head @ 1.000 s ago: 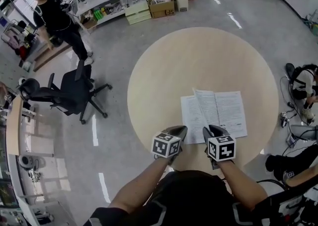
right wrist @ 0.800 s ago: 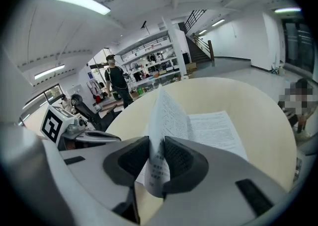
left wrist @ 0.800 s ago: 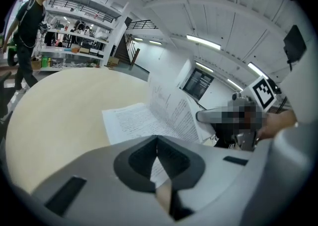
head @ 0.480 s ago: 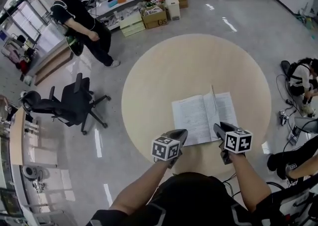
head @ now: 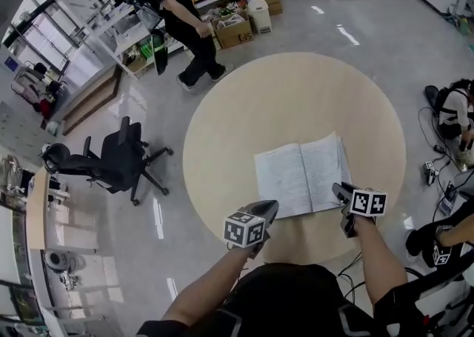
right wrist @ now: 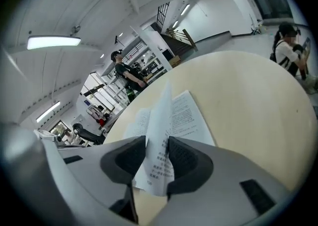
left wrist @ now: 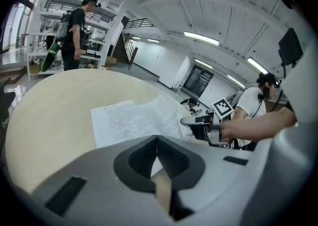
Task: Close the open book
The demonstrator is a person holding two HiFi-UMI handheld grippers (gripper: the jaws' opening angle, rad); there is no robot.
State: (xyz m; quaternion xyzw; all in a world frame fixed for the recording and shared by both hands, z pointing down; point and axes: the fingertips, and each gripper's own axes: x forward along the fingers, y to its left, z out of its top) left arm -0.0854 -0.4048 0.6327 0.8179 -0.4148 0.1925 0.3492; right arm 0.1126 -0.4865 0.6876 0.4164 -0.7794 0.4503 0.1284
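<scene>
The round table (head: 296,98) carries the open book (head: 296,176), which lies flat with its spine running away from the person, close to the near right part of the table edge. Both halves are spread, so the task is judged to be at an early stage.

The left gripper (head: 265,209) hovers over the near edge of the table, just left of the book and apart from it. Its jaws are clenched together with nothing between them.

The right gripper (head: 342,193) sits at the book's near right corner. A loose page (right wrist: 161,120) stands up on edge between its jaws. The jaws have just been opening and stand apart; the pads do not appear to clamp the sheet.

Hazards from this position:
- With the jaws released, the page is likely to fall back to the right, leaving the book open.
- One thin sheet is caught, not the cover or the whole right half. Swinging it over would probably turn a page, not close the book.
- Re-gripping and pulling on a single sheet may crease or tear it.
- The left half is not pinned, so a sideways push could slide the book toward the table edge.
</scene>
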